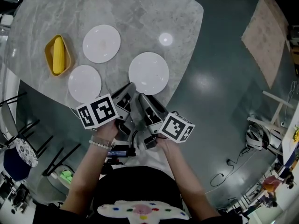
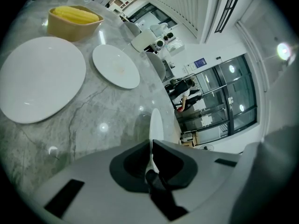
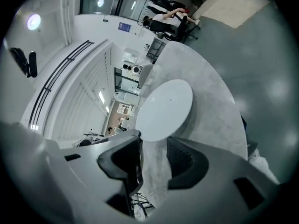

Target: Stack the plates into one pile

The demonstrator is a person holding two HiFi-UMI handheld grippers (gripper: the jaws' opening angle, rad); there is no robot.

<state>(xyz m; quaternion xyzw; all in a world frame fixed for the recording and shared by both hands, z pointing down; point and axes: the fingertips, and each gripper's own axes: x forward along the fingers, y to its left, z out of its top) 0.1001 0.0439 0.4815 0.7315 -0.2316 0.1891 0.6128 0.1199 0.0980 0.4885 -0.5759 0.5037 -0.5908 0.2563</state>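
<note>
The left gripper (image 2: 150, 143) is pressed almost together, with a thin white sliver between its pads. I read that as the rim of the near plate (image 1: 148, 73), pinched only at its very edge. The right gripper (image 3: 153, 141) is spread wide, with that plate's rim just ahead of its tips and bare marble between the jaws, so it bears no weight. The main risk is the shallow one-sided grip: if the plate is raised now it could pivot around the pads and slide out, clattering onto the table (image 1: 140, 13). This plate also lies close to the table edge, just behind the grippers, so a pull toward the person could tip it over. If the right jaws close without straddling the rim, they may shove the plate forward and work it loose from the left pads. The other two plates (image 1: 84, 83) (image 1: 101, 43) sit well off to the left gripper's left, beside a yellow bowl (image 1: 48, 48), so a swinging carry could land off-centre or knock china on china
</note>
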